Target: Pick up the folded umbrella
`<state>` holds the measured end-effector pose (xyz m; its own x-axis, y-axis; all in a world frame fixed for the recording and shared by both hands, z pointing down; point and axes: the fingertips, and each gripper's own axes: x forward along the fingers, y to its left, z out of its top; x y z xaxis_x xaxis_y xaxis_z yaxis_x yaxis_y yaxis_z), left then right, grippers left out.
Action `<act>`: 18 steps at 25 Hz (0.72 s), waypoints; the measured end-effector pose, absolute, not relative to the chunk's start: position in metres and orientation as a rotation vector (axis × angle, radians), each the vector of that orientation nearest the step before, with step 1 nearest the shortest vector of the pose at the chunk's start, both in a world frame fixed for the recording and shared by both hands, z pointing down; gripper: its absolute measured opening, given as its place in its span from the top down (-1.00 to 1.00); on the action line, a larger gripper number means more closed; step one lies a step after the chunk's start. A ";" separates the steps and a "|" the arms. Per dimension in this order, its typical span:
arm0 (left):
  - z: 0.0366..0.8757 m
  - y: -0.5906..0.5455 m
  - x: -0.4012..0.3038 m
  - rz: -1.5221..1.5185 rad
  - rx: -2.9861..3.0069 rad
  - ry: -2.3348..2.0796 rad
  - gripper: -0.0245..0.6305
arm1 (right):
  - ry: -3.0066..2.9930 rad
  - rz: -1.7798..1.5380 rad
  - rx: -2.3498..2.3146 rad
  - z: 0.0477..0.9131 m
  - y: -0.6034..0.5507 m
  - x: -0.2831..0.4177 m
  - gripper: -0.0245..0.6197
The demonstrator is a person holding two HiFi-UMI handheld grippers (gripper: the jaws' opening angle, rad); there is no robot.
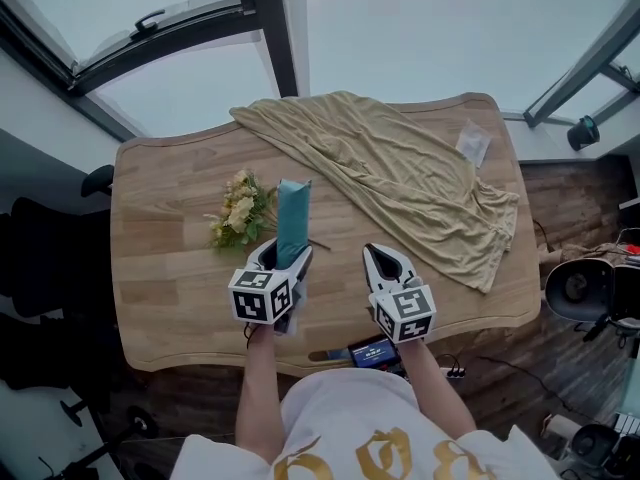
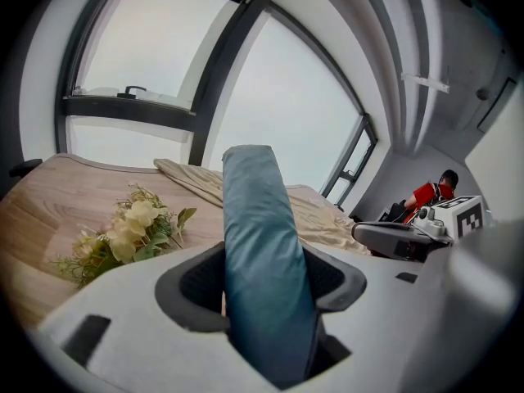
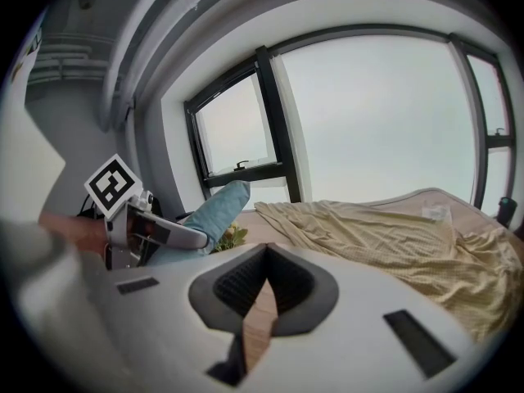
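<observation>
My L gripper (image 1: 285, 258) clamps the teal folded umbrella (image 1: 293, 220), tip up over the table (image 1: 160, 268), nr flowers (image 1: 238, 211). R gripper (image 1: 384, 262): jaw tips together, nothing held.

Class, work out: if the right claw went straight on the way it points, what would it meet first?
Probably the beige cloth, or bare table just before it; depth is unclear.

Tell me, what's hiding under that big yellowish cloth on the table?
Only the wooden table shows around the edges of the cloth. The cloth covers that whole part, so anything beneath it cannot be seen.
</observation>
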<state>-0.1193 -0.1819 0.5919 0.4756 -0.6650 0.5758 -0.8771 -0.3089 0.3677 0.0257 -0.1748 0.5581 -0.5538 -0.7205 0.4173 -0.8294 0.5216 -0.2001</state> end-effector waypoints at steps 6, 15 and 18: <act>0.578 -0.168 -0.119 0.382 2.092 -1.298 0.09 | -2.505 0.514 1.322 0.541 -0.165 0.030 0.89; 0.557 -0.141 -0.111 0.413 2.161 -1.315 0.09 | -2.523 0.457 1.351 0.517 -0.142 0.035 0.89; 0.547 -0.131 -0.110 0.377 2.180 -1.319 0.09 | -2.530 0.436 1.363 0.508 -0.132 0.036 0.89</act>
<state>-0.1099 -0.1310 0.5473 0.4767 -0.7211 0.5027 -0.8779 -0.3607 0.3151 0.0361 -0.1325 0.5083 -0.5388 -0.7702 0.3413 -0.8400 0.5218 -0.1486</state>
